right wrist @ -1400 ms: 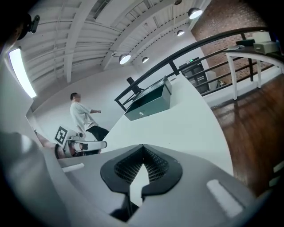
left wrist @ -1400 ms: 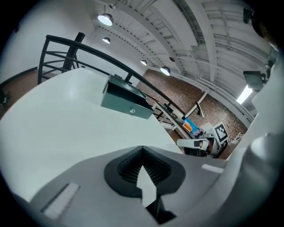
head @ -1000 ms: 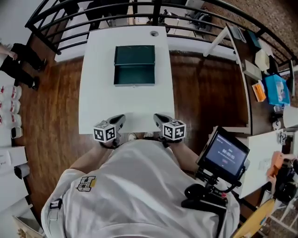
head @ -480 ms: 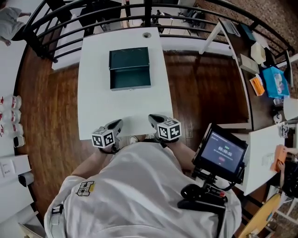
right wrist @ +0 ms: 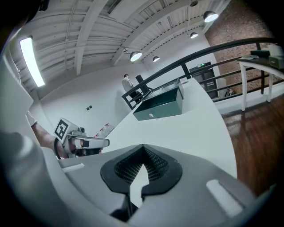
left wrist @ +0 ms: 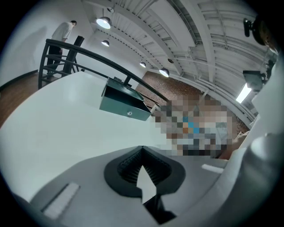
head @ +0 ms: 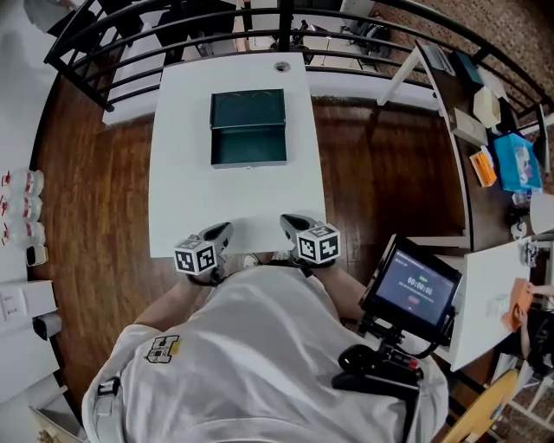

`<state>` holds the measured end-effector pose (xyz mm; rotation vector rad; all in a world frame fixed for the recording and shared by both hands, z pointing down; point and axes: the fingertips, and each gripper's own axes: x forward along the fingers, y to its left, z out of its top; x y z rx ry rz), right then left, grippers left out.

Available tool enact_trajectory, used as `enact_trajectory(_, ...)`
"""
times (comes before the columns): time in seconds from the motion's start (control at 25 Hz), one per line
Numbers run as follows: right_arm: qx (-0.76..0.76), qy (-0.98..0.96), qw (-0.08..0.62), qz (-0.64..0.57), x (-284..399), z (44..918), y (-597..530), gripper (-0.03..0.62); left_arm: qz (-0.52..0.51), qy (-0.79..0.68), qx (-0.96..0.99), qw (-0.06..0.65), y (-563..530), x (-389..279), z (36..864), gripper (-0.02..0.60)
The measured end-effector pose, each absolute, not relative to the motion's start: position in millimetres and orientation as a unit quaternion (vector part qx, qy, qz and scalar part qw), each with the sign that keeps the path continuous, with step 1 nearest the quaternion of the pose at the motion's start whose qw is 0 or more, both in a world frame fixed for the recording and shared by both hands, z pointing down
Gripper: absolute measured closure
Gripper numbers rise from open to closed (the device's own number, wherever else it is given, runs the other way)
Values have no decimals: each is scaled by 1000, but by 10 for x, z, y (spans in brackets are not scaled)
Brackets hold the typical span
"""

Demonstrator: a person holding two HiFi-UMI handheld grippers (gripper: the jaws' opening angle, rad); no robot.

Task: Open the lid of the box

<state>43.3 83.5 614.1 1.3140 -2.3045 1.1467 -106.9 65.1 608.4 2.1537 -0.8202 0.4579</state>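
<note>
A dark green box (head: 248, 128) stands on the far half of the white table (head: 190, 199), its lid tilted back and its inside showing. It also appears in the left gripper view as the box (left wrist: 124, 104) and in the right gripper view as the box (right wrist: 159, 105), with a small latch on its front. My left gripper (head: 221, 232) and right gripper (head: 290, 223) rest side by side at the table's near edge, far from the box. Both are shut with nothing between their jaws. The left gripper (right wrist: 82, 142) also shows in the right gripper view.
A black railing (head: 173, 26) curves round the table's far side. A screen on a stand (head: 414, 285) sits at my right, with a cluttered side table (head: 485, 294) beyond it. Wooden floor (head: 389, 164) lies on both sides. A person (left wrist: 62, 33) stands far off by the railing.
The head view has shifted a little. Both grippers stay at the near table edge and the box has not moved.
</note>
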Motion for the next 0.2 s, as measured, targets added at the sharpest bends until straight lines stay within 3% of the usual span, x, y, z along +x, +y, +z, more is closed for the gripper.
enact_trajectory(0.2,452,-791,125,394,444,6141,840,595,179,-324,845,386,667,-1060,6095,581)
